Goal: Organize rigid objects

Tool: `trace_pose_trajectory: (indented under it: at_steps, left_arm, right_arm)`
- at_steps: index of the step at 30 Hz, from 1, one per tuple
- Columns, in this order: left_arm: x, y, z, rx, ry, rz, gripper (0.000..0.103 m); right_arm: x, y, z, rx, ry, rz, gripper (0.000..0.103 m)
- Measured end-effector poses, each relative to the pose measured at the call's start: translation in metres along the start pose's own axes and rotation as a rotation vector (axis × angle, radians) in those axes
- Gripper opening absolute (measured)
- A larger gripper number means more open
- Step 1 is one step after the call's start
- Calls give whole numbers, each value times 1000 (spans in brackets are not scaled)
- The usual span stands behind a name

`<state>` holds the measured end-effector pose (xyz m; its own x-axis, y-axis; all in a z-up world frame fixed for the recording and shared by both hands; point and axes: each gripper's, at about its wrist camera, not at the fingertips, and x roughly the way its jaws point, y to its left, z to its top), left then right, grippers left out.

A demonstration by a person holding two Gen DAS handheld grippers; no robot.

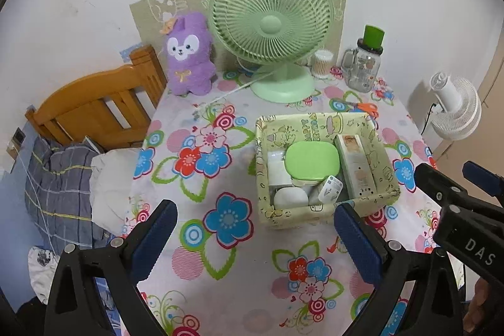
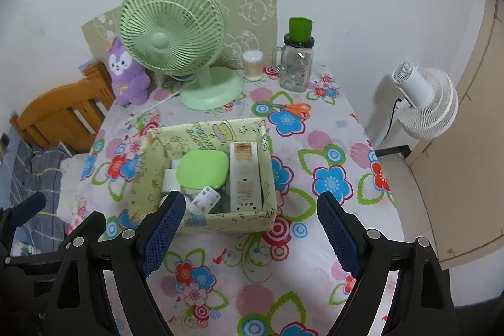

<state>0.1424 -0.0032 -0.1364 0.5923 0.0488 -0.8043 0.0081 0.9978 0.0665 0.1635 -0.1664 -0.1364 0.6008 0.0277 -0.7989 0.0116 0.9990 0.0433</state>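
A pale yellow patterned box [image 1: 371,202] [image 2: 239,222] stands mid-table on the flowered cloth. Inside it lie a green rounded case [image 1: 312,159] [image 2: 201,170], a tall cream carton [image 1: 357,166] [image 2: 245,175], a white blister pack [image 1: 330,188] [image 2: 206,197] and white items. My left gripper [image 1: 255,236] hangs open above the cloth, left of and nearer than the box, with nothing between its pads. My right gripper [image 2: 252,229] is open too, over the box's near wall, empty. The right gripper's body [image 1: 463,210] shows at the right edge of the left wrist view.
At the back stand a green desk fan [image 1: 271,30] [image 2: 171,33], a purple plush toy [image 1: 189,55] [image 2: 126,71], a cotton-swab jar [image 2: 252,62], and a glass mug jar with green cup [image 1: 365,62] [image 2: 296,62]. Orange scissors [image 2: 293,109] lie behind the box. A wooden bed frame [image 1: 91,109] is left, a white fan [image 2: 422,103] right.
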Motion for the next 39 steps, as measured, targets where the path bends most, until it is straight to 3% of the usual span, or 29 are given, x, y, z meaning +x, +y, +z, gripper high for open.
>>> trace_pose_trajectory:
  at_steps: [17, 24, 37, 39]
  left_arm:
    - [-97, 2, 3, -2, -161, 14, 102]
    - [-123, 6, 0, -18, -199, -6, 103]
    - [-166, 8, -7, -11, -292, 21, 103]
    - [-168, 7, -9, -2, -294, 18, 103]
  right_arm:
    - [-107, 2, 0, -84, -144, -31, 88]
    - [-136, -3, -2, -54, -157, -11, 88]
    - [-178, -10, -7, 0, -237, -87, 88]
    - [-181, -11, -10, 1, -244, -81, 92]
